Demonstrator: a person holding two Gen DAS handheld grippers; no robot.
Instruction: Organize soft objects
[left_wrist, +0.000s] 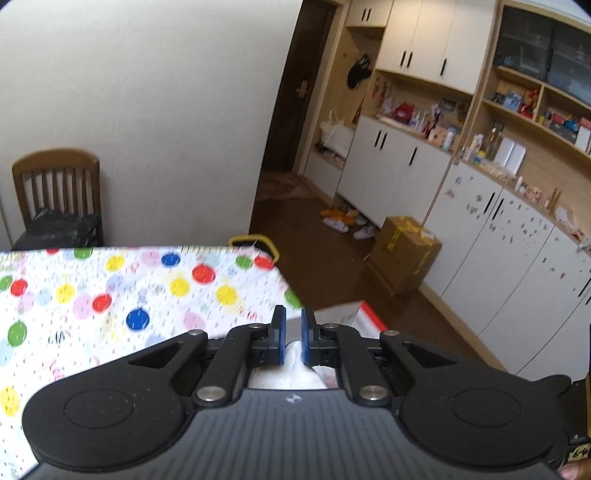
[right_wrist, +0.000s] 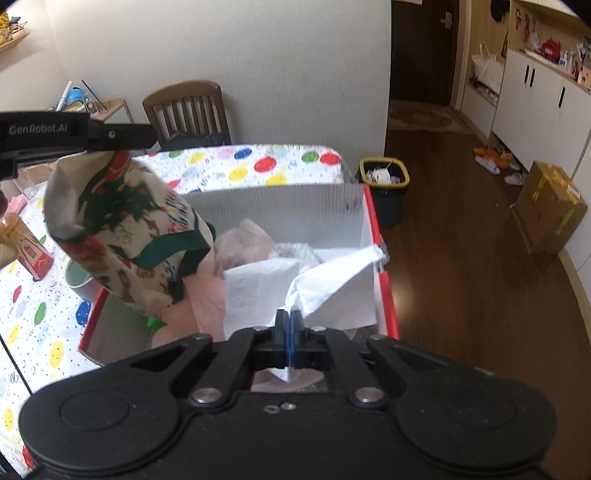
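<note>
Filling one box (right_wrist: 295, 206) on the table (right_wrist: 37, 317), task looking mostly done: a pink plush (right_wrist: 240, 243) and pink cloth already lying inside. Left gripper (right_wrist: 110, 134) is gripping one printed bag (right_wrist: 122, 225) over it; right gripper (right_wrist: 290, 317) is pinching one white cloth (right_wrist: 295, 284), half in.

Soft, even indoor light, slightly dim, no hard shadows, mild glare on the white wall (left_wrist: 147, 92), motion blur smearing the dotted tablecloth (left_wrist: 110, 295), strong fisheye bending of the cabinets (left_wrist: 461, 192), dark vignetted corners, doorway (right_wrist: 421, 51) murky.
</note>
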